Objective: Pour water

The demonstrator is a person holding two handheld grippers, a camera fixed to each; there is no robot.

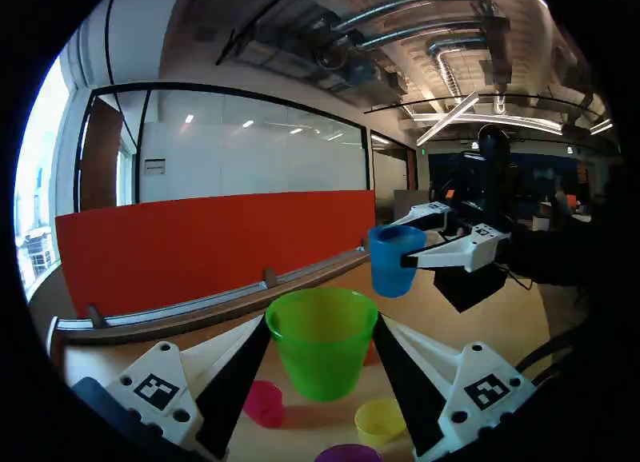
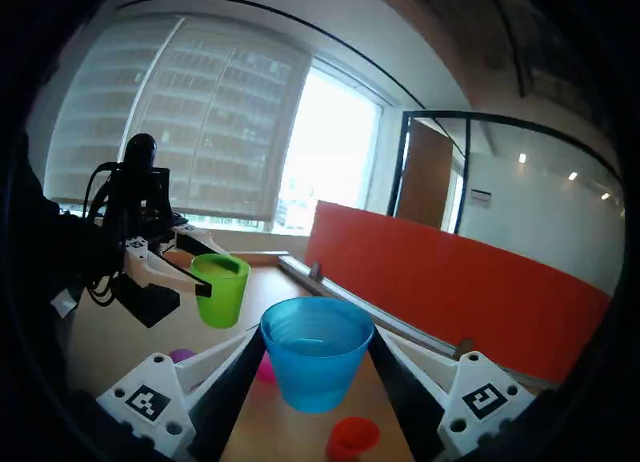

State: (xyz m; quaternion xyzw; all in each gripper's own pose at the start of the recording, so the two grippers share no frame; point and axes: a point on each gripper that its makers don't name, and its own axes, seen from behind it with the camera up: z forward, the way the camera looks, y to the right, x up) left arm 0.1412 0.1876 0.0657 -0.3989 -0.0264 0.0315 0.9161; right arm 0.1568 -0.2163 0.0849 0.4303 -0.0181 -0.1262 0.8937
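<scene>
My left gripper (image 1: 323,352) is shut on a green cup (image 1: 323,347), held upright above the wooden table (image 1: 480,318). Farther off in the left gripper view, the right gripper (image 1: 410,246) holds a blue cup (image 1: 393,259) upright at about the same height. In the right gripper view, my right gripper (image 2: 317,358) is shut on that blue cup (image 2: 315,352), which has water in it. The green cup (image 2: 219,288) hangs to the left in the left gripper (image 2: 210,272), held by a person in a dark sleeve (image 2: 48,254).
Small cups lie on the table below: pink (image 1: 265,403), yellow (image 1: 380,420) and purple (image 1: 349,453) in the left gripper view, a red one (image 2: 352,438) in the right gripper view. An orange partition (image 1: 216,242) runs along the table's far edge.
</scene>
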